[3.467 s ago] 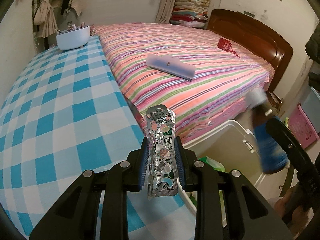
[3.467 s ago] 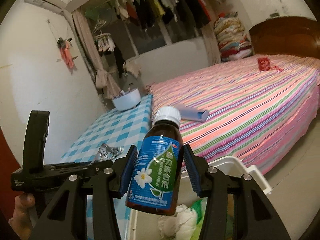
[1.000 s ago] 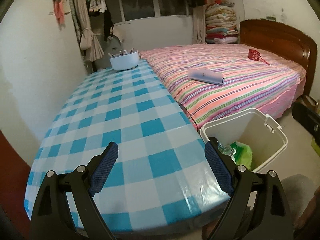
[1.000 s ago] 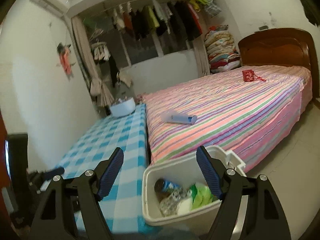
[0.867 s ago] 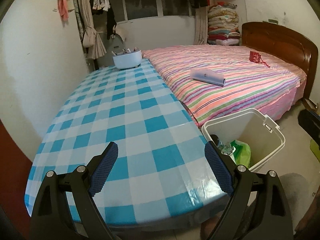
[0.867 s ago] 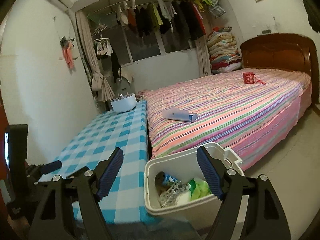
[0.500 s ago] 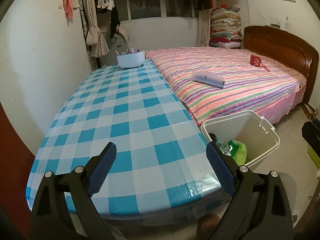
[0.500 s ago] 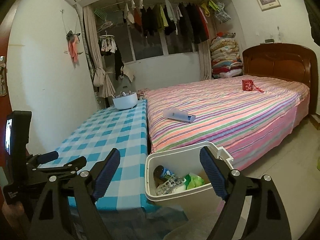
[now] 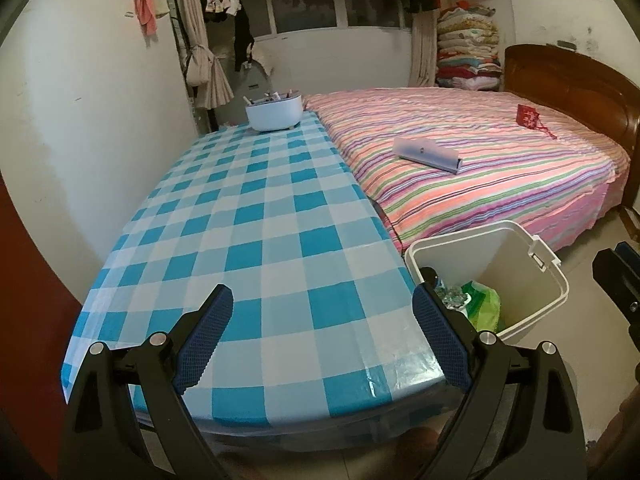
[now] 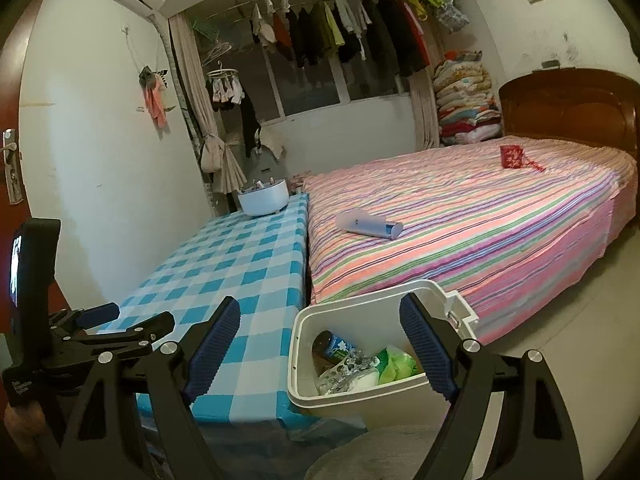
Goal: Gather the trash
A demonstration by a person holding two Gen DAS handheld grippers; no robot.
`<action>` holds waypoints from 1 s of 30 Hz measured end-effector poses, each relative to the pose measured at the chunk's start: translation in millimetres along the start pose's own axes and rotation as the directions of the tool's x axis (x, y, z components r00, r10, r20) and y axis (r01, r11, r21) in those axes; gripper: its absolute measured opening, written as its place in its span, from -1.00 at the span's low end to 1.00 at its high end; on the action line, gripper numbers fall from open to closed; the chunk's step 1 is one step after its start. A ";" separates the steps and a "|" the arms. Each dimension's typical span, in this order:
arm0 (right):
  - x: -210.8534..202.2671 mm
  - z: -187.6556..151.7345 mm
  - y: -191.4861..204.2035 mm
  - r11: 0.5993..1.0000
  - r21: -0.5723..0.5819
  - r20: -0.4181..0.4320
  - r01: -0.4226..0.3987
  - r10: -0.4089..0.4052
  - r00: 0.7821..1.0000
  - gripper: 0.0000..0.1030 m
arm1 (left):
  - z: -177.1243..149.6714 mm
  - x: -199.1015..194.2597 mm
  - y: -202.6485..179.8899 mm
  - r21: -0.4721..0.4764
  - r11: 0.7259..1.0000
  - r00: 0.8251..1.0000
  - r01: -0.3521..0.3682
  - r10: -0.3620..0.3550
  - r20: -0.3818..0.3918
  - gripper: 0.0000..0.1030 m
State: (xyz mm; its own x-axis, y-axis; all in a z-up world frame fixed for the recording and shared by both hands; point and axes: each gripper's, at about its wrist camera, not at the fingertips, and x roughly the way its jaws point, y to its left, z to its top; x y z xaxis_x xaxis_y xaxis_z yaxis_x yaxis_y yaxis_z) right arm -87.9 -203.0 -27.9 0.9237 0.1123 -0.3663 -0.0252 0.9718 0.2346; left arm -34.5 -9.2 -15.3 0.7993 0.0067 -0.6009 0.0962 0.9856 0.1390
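Observation:
A white bin (image 10: 360, 400) stands on the floor between the table's corner and the bed. Inside it lie a brown medicine bottle (image 10: 334, 346) with a blue label, a silver blister pack (image 10: 352, 364) and a green bag (image 10: 396, 364). In the left wrist view the bin (image 9: 532, 280) sits lower right with the green bag (image 9: 482, 300) showing. My left gripper (image 9: 320, 294) is open and empty over the table's near edge. My right gripper (image 10: 319, 302) is open and empty, above and in front of the bin. The left gripper (image 10: 132, 318) also shows at the left of the right wrist view.
The table (image 9: 256, 216) wears a blue-and-white check cloth, with a white bowl (image 9: 274, 114) at its far end. A bed (image 9: 500, 168) with a striped sheet carries a lilac case (image 9: 426, 154) and a red pouch (image 9: 528, 116). A grey-clad knee (image 10: 384, 452) sits below the right gripper.
Earlier the left gripper held the blister pack and the right the bottle; both now lie in the bin. Over the last second both grippers drew back a little, and the right jaws widened slightly.

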 end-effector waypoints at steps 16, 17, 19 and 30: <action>22.5 3.9 24.7 0.999 -0.033 -0.035 0.024 -0.025 0.999 0.55 | 5.8 18.7 22.8 -0.005 1.000 0.999 0.031 -0.031 -0.013 0.75; 23.1 4.3 27.7 0.999 -0.039 -0.034 0.038 -0.039 0.999 0.55 | 5.8 21.8 24.1 -0.002 0.999 0.999 0.043 -0.043 -0.016 0.75; 24.8 5.3 32.1 0.998 -0.042 -0.036 0.053 -0.054 0.998 0.55 | 5.6 25.8 26.2 0.003 0.998 0.998 0.063 -0.063 -0.020 0.75; 40.6 11.8 49.2 0.996 -0.074 -0.047 0.057 -0.060 0.997 0.55 | 12.9 37.1 53.7 -0.029 0.998 0.998 0.055 -0.056 -0.019 0.75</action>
State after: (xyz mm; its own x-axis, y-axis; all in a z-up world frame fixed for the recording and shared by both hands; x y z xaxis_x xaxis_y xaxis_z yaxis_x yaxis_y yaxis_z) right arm -47.1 -153.0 -20.6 0.9047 0.0631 -0.4214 -0.0010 0.9893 0.1459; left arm 8.0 41.8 -19.9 0.7814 -0.0450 -0.6224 0.1226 0.9890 0.0825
